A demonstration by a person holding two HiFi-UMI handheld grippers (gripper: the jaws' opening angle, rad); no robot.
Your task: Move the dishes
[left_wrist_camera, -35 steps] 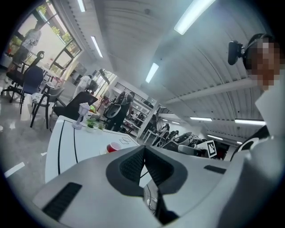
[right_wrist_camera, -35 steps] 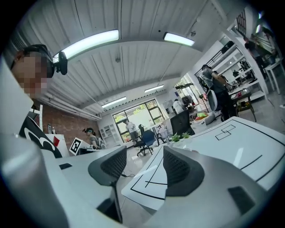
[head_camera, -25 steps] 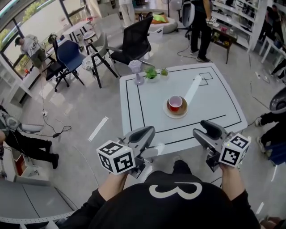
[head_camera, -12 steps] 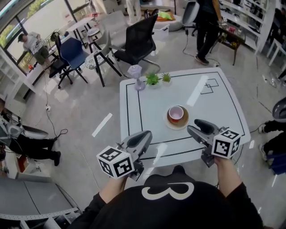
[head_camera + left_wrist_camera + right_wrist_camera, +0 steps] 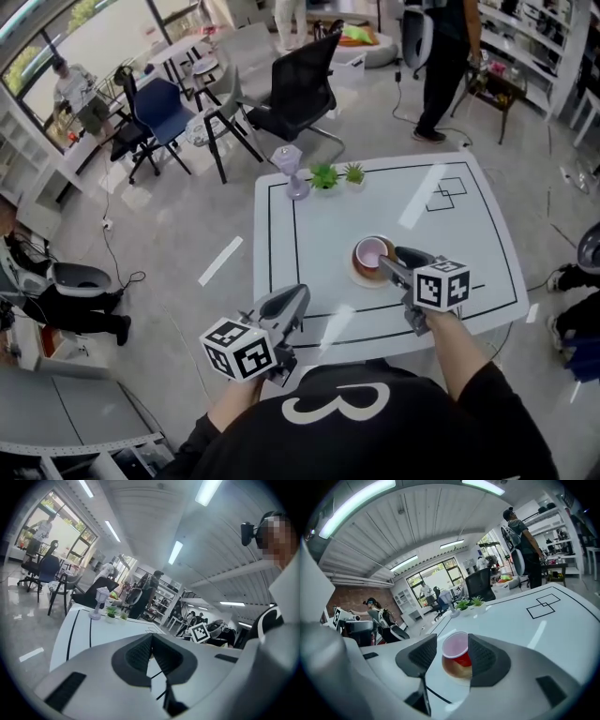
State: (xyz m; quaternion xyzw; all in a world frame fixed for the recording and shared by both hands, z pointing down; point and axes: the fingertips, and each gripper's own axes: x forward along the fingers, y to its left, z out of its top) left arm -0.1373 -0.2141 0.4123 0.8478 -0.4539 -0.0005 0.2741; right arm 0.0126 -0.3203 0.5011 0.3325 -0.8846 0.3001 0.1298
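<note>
Two grippers in view. Right gripper: jaws spread and just been closing, red cup between them, not yet pinched. Cup stands on brown saucer on white table. Left gripper: jaws pressed together, empty.

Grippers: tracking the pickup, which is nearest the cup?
The right gripper: its jaws have just been closing around the cup, not yet gripping; the left gripper hangs at the table edge.
</note>
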